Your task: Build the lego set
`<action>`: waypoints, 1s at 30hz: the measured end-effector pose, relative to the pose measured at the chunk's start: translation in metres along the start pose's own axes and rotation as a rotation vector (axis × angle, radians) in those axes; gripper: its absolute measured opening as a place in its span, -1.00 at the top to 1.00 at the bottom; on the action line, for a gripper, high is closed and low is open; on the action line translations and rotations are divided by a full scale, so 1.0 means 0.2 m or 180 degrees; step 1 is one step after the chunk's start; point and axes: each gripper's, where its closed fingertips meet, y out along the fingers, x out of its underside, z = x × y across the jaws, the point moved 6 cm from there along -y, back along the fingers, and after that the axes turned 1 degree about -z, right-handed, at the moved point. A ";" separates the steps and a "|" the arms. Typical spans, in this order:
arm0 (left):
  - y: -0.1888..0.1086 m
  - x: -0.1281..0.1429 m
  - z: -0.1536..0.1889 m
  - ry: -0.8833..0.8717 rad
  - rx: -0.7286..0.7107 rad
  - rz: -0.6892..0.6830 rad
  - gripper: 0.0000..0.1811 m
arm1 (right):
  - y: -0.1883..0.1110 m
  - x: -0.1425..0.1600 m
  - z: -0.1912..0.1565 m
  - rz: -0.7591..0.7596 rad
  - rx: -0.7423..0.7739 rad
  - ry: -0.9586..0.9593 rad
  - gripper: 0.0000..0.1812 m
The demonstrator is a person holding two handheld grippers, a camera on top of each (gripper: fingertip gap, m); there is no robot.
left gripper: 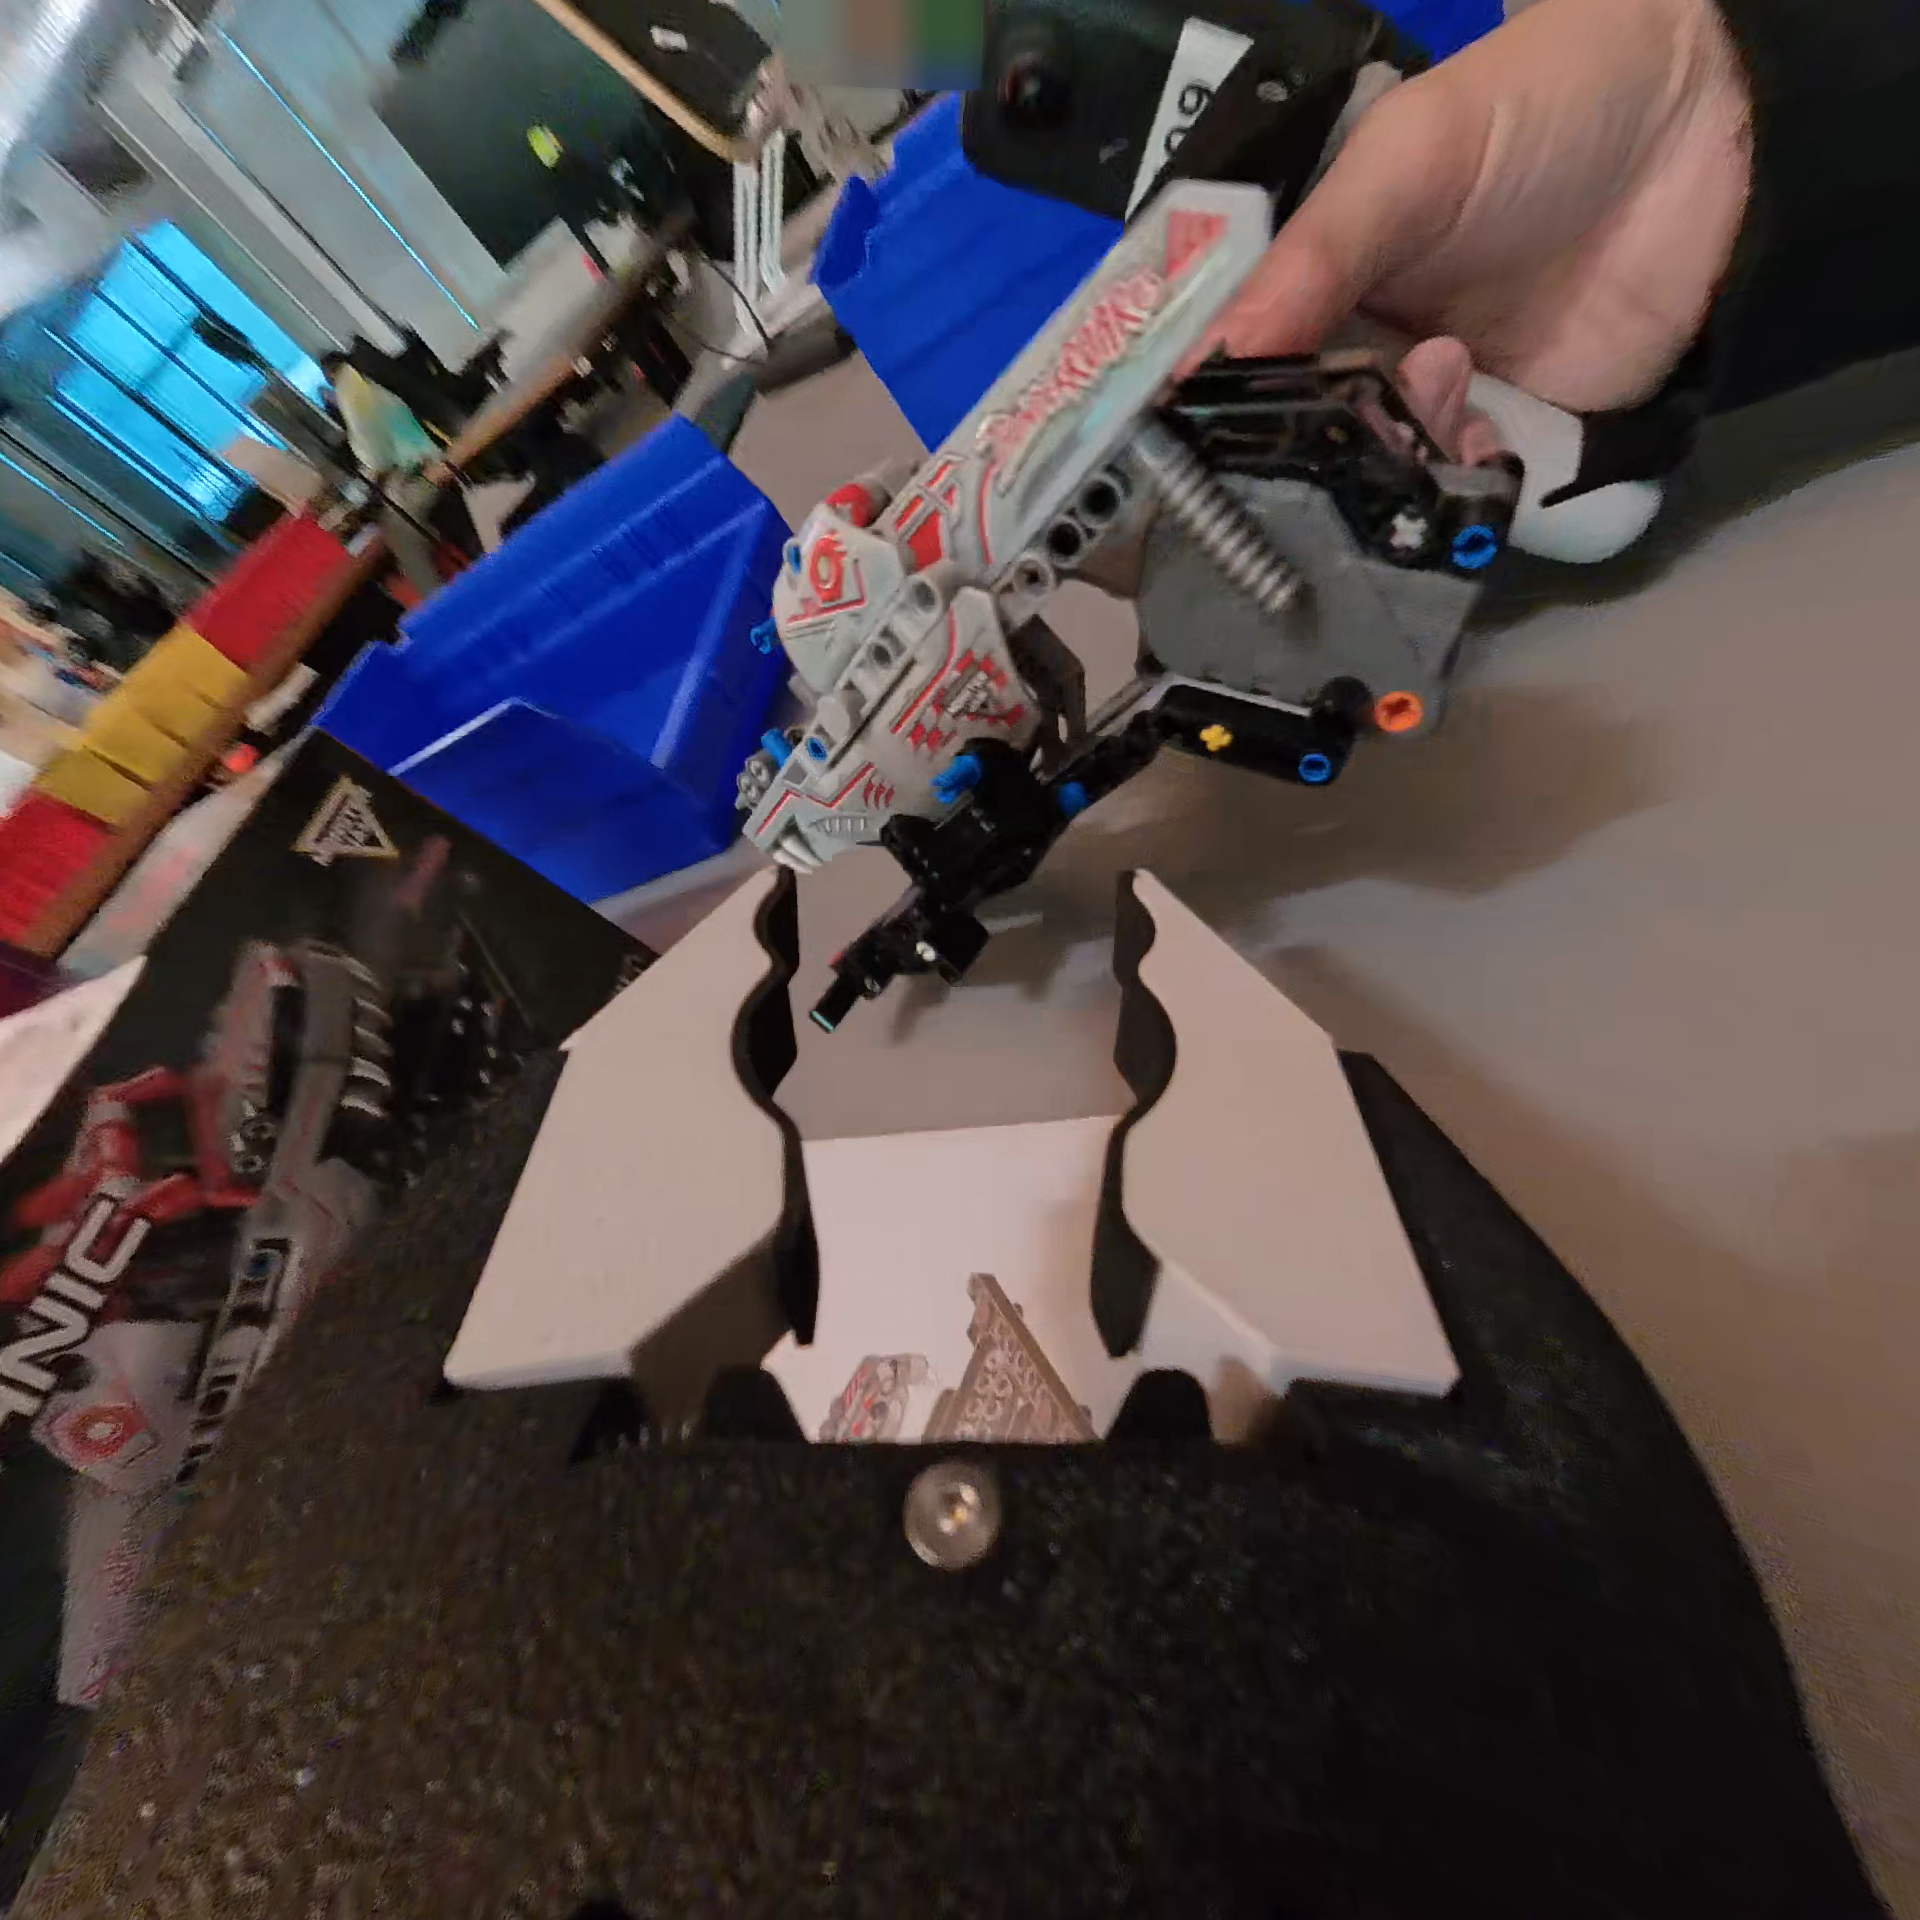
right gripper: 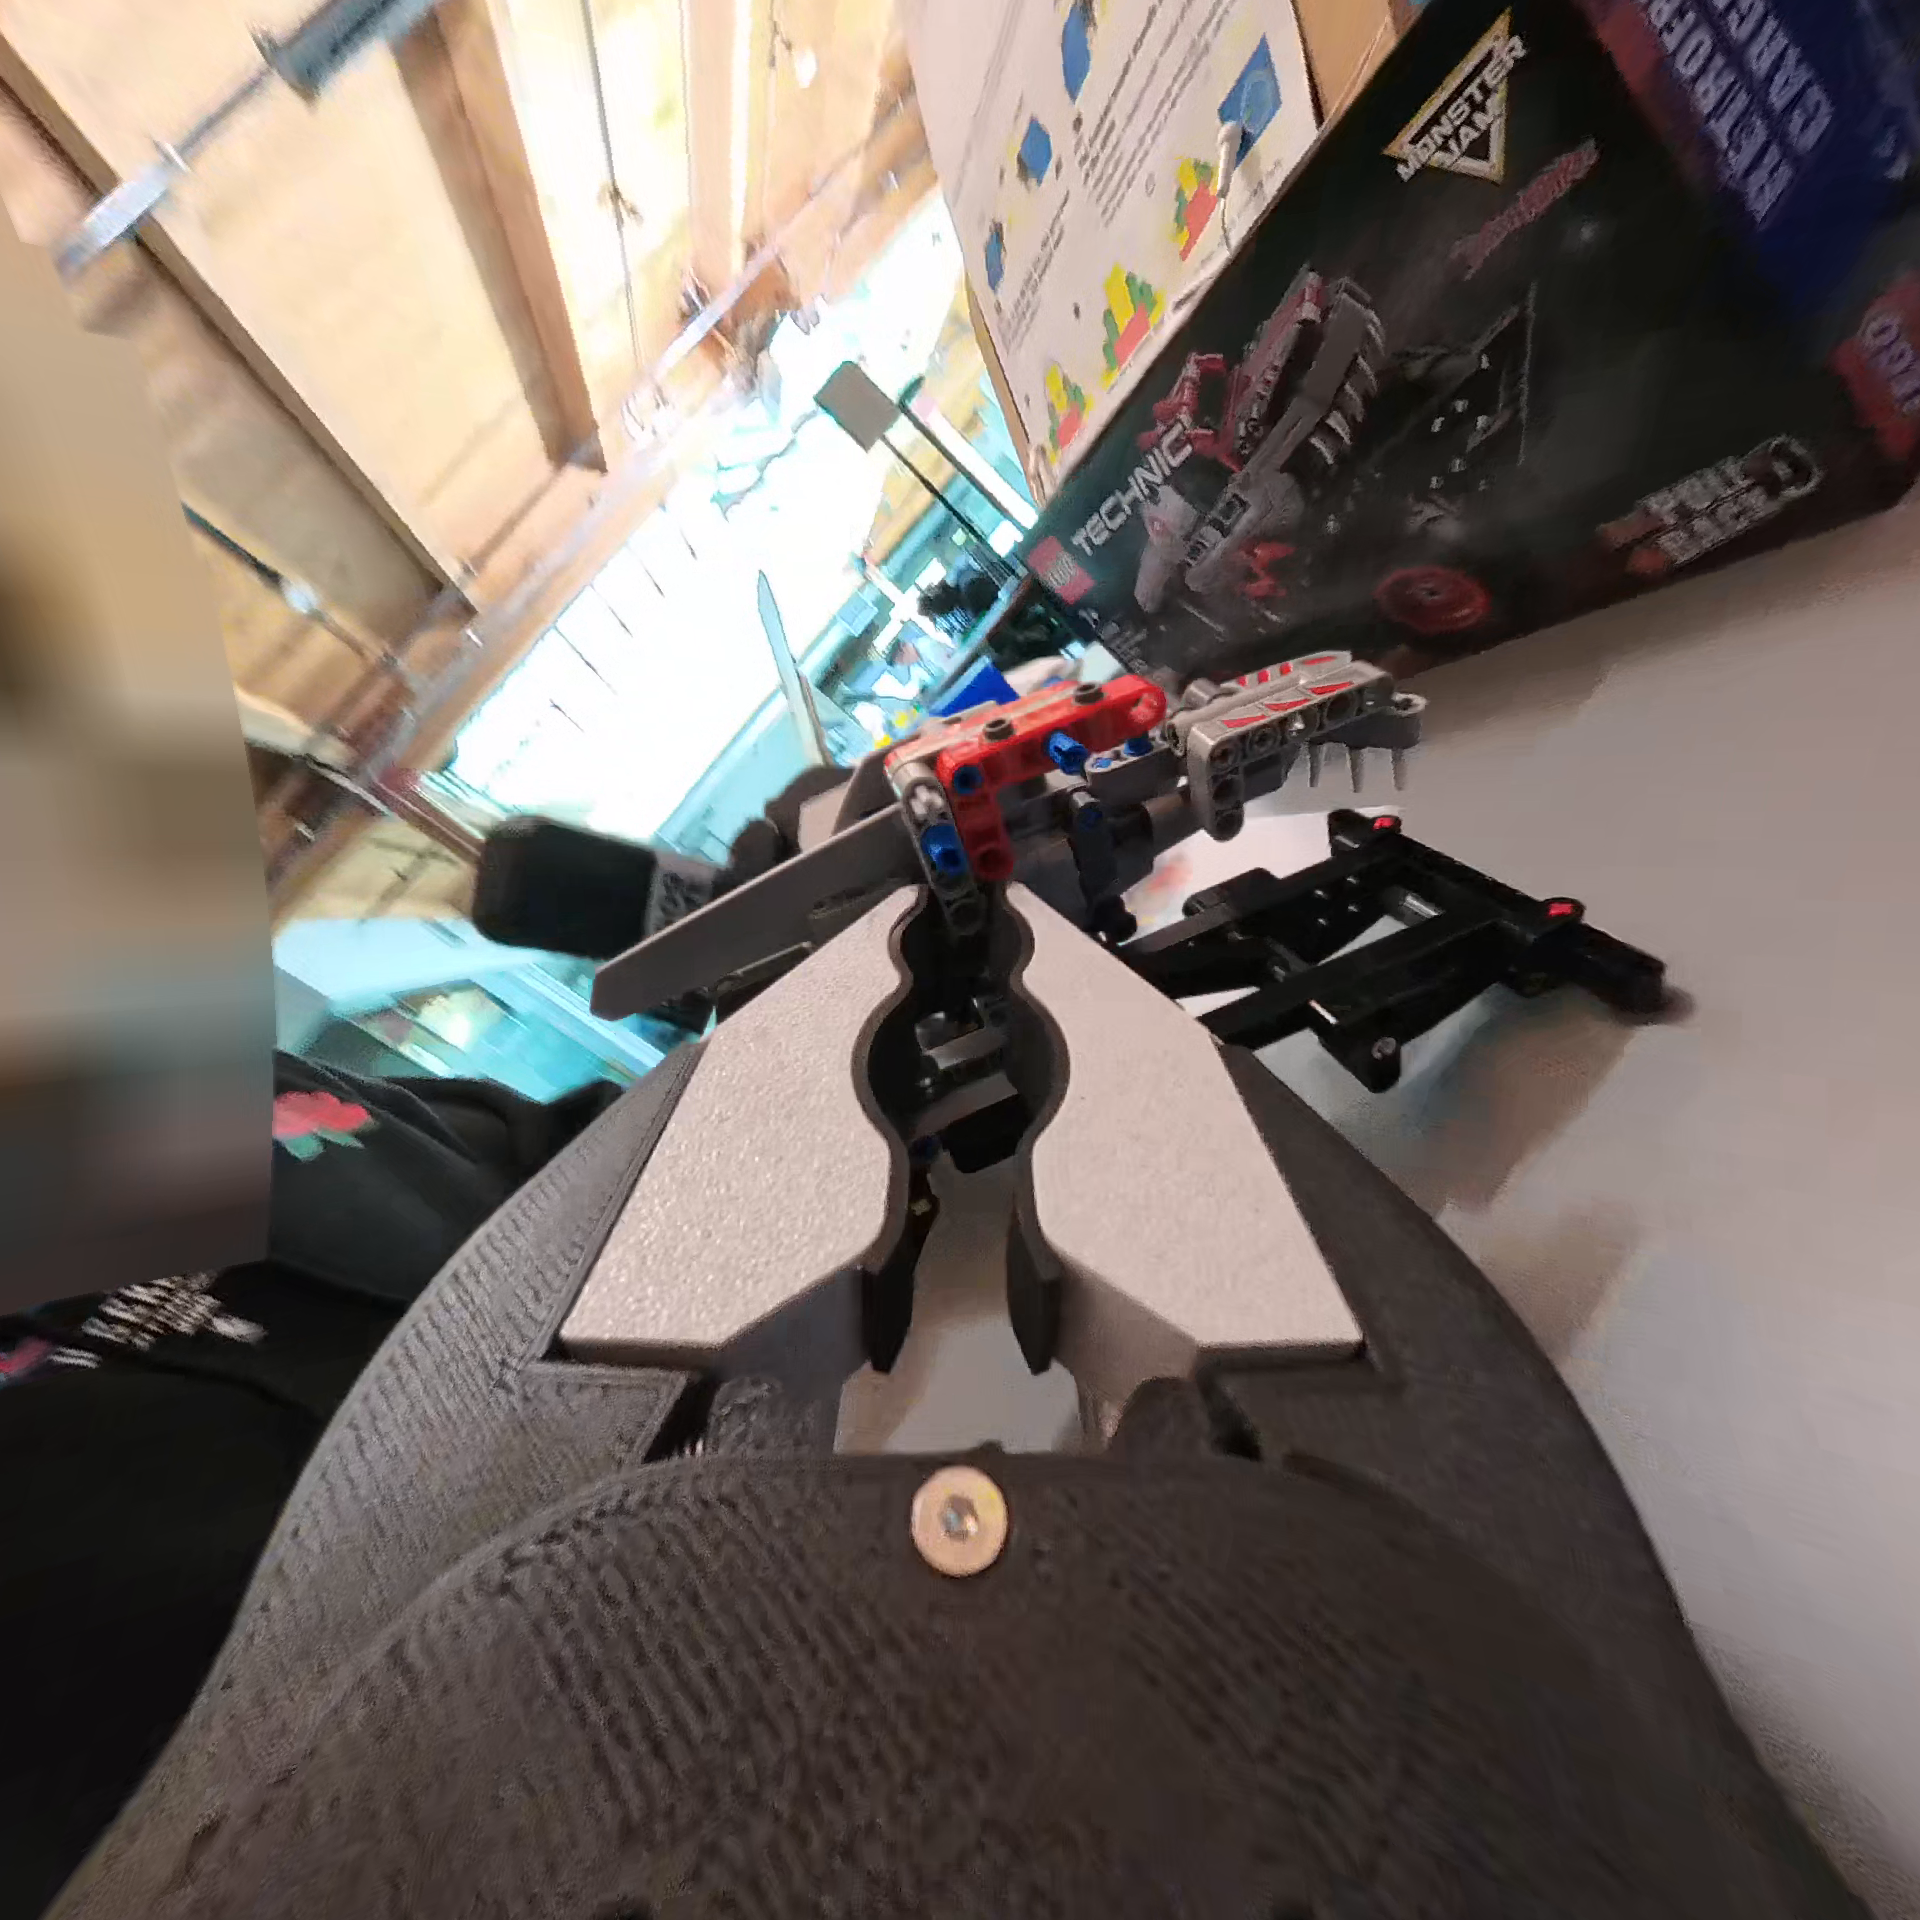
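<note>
One gripper point(right gripper: 961, 935) clamping lego model point(right gripper: 1039, 758), other point(left gripper: 956, 935) gaping

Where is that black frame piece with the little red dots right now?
In the right wrist view, the black frame lies on the pale table, right of the tongs, below the toothed grey piece and the dark box.

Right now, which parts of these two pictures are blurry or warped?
Left wrist view: the set box and background bins smear with motion; the held lego model is fairly sharp. Right wrist view: the room bends at the edges, the left side is blurred; the right claw is crisp.
</note>
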 end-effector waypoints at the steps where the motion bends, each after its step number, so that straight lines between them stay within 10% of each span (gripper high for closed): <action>1: 0.00 0.00 0.01 0.0030 -0.0096 0.0028 0.33 | 0.00 0.00 -0.01 0.0110 -0.0074 0.0135 0.92; 14: -0.10 -0.14 0.08 0.1256 -0.1554 0.0154 0.46 | 0.12 0.10 -0.16 0.1509 -0.1114 0.1447 0.91; 30: -0.16 -0.16 0.11 0.0254 -0.0469 0.0593 0.64 | 0.08 0.23 -0.13 0.1888 -0.0814 0.1765 0.91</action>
